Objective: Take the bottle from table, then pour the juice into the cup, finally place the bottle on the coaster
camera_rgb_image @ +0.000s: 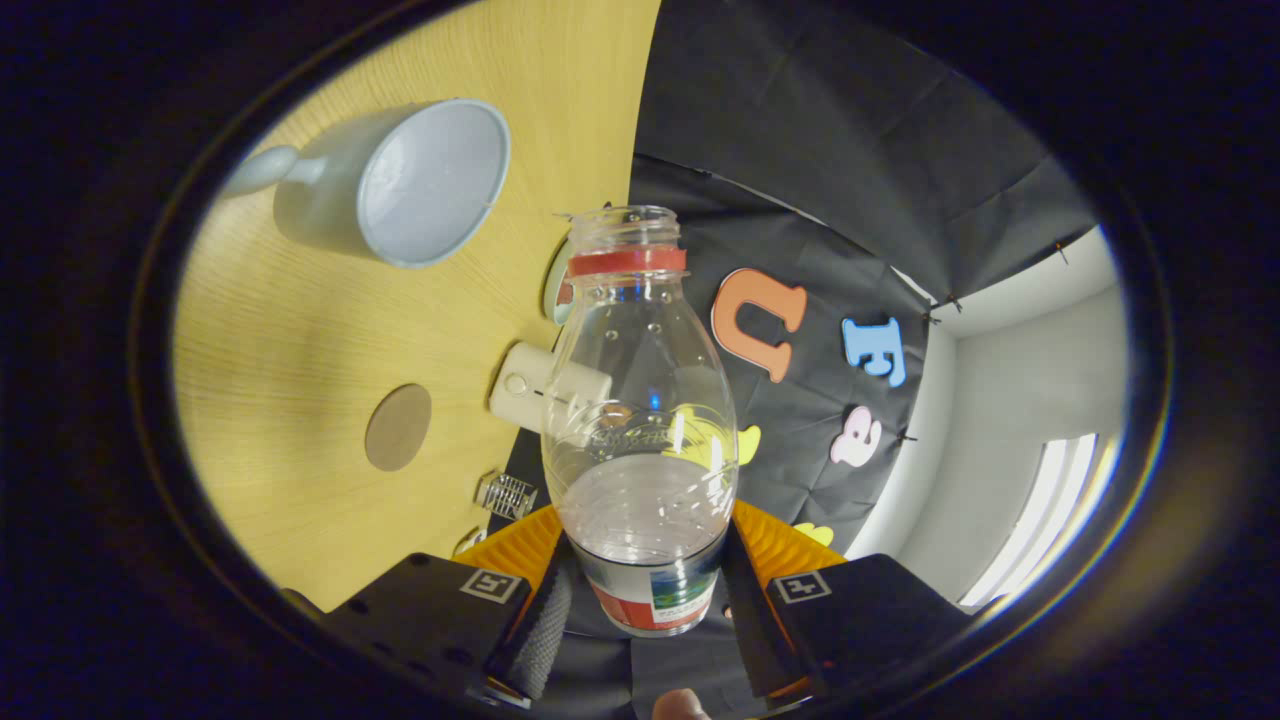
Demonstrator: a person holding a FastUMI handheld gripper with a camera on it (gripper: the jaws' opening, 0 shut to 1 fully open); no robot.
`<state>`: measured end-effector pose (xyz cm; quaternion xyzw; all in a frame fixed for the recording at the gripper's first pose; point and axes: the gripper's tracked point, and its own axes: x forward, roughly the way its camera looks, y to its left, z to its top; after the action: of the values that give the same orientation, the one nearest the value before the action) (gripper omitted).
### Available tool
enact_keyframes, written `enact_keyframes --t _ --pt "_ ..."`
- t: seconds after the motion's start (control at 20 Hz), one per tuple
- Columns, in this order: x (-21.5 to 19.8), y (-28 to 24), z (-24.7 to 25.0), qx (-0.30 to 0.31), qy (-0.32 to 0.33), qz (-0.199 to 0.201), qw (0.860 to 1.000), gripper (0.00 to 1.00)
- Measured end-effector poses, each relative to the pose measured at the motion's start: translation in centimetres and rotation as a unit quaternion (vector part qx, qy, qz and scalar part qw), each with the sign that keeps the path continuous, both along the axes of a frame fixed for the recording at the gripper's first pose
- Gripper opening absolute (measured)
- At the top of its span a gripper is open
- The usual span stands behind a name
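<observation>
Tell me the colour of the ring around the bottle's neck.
Red, on the bottle held between the gripper fingers; gripper view.

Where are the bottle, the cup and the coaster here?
bottle (640, 400), gripper view, clear body, held between the claw's fingers.
cup (432, 182), gripper view, inside wall.
coaster (398, 427), gripper view, centre of the round disc on the table.

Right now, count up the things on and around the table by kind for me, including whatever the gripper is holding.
Bottles: 1, the clear bottle gripped between the gripper fingers
Cups: 1, the pale cup on the table
Coasters: 1, the round coaster
White box: 1, the white device at the table edge
Total: 4
</observation>
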<state>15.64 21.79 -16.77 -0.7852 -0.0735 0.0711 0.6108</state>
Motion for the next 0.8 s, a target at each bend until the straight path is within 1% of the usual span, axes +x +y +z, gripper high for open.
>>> enact_keyframes --t 0.1,0.25,0.35,0.5,0.6,0.65,0.8 --pt "0.3 -0.4 -1.5 0.032 0.029 -0.013 0.999 0.77" --pt "0.2 -0.6 -2.9 0.086 0.065 -0.031 0.994 0.77" --pt "0.3 -0.9 -3.9 0.126 0.092 -0.043 0.987 0.77" --pt "0.0 -0.9 -3.8 0.195 0.122 -0.053 0.972 0.77" --pt "-0.3 -0.8 -3.1 0.247 0.137 -0.052 0.958 0.77" --pt "-0.5 -0.8 -2.7 0.277 0.146 -0.051 0.948 0.77" --pt "-1.1 -0.4 -2.0 0.37 0.186 -0.051 0.909 0.77"
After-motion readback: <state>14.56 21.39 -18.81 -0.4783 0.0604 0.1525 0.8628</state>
